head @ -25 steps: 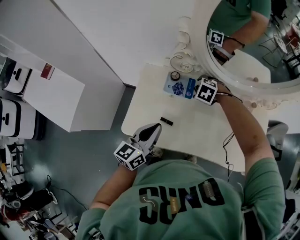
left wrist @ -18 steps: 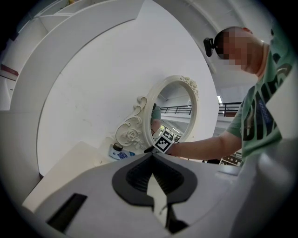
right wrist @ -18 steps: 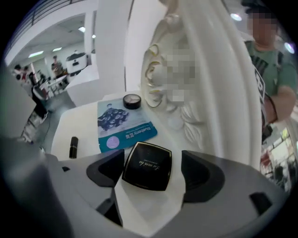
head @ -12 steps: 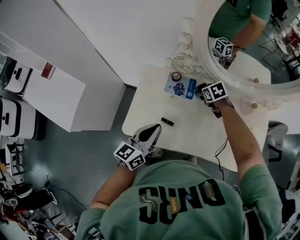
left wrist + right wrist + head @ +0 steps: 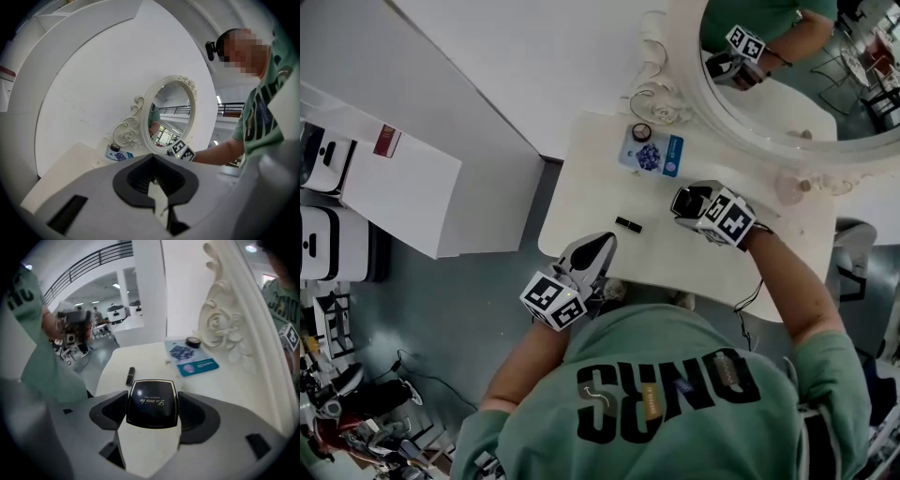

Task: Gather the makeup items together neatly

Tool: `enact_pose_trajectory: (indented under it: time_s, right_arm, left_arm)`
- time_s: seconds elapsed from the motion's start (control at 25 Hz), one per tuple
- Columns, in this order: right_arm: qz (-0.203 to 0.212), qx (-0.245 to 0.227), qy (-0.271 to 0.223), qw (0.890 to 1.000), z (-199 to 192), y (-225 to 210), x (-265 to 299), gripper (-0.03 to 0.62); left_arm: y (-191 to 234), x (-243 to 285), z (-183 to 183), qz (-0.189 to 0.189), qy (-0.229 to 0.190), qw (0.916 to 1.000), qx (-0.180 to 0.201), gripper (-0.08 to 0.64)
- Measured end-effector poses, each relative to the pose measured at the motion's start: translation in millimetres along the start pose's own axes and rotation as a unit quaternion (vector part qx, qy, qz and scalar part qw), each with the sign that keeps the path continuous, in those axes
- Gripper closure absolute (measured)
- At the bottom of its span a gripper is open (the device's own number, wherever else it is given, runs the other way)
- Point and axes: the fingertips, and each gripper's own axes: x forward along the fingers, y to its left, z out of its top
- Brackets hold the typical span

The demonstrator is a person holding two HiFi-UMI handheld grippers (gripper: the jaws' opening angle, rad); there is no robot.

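Observation:
A black square compact (image 5: 152,403) with gold script sits between the pads of my right gripper (image 5: 153,409), whose jaws are closing on its sides. In the head view that gripper (image 5: 686,202) is over the middle of the white table (image 5: 581,187). A blue sachet (image 5: 650,155) and a small round black jar (image 5: 641,132) lie at the back by the mirror. A black tube (image 5: 628,225) lies alone nearer the front. My left gripper (image 5: 602,246) hovers at the table's front edge, shut and holding nothing.
An ornate white oval mirror (image 5: 787,94) stands along the back right of the table and reflects my right arm. White cabinets (image 5: 403,187) stand on the grey floor to the left. A cable (image 5: 748,291) hangs over the table's front edge.
My right gripper has drawn back from the mirror's base toward the middle of the table, with the black compact between its jaws. The left gripper has stayed put.

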Motion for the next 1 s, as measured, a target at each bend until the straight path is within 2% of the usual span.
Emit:
enact_pose_trajectory:
  time_s: [0.12, 0.2, 0.4, 0.64, 0.84, 1.0]
  right_arm:
    - [0.032, -0.029, 0.031, 0.999, -39.1, 40.2, 27.6, 0.268]
    - [0.036, -0.047, 0.041, 0.997, -56.3, 51.2, 45.6, 0.268]
    - [0.043, -0.081, 0.055, 0.994, -73.0, 67.4, 78.8, 0.268]
    - [0.048, -0.088, 0.046, 0.994, -76.3, 67.8, 81.6, 0.262]
    - [0.026, -0.048, -0.02, 0.998, -48.9, 50.6, 42.1, 0.252]
    - [-0.008, 0.011, -0.09, 0.996, 1.9, 9.5, -0.5, 0.252]
  left_arm:
    - [-2.1, 0.1, -7.6, 0.0, 0.007, 1.0, -0.004, 0.56]
    - [-3.2, 0.4, -13.4, -0.001, 0.014, 0.9999, -0.006, 0.56]
    - [-6.5, 0.5, -24.6, -0.005, 0.027, 0.9996, -0.004, 0.56]
    - [-8.0, 2.9, -29.4, -0.003, 0.04, 0.9992, -0.005, 0.56]
    - [-13.2, 9.7, -19.3, -0.013, 0.028, 0.9995, 0.008, 0.56]
    - [-9.3, 14.2, -4.4, -0.005, 0.008, 0.9999, 0.012, 0.56]
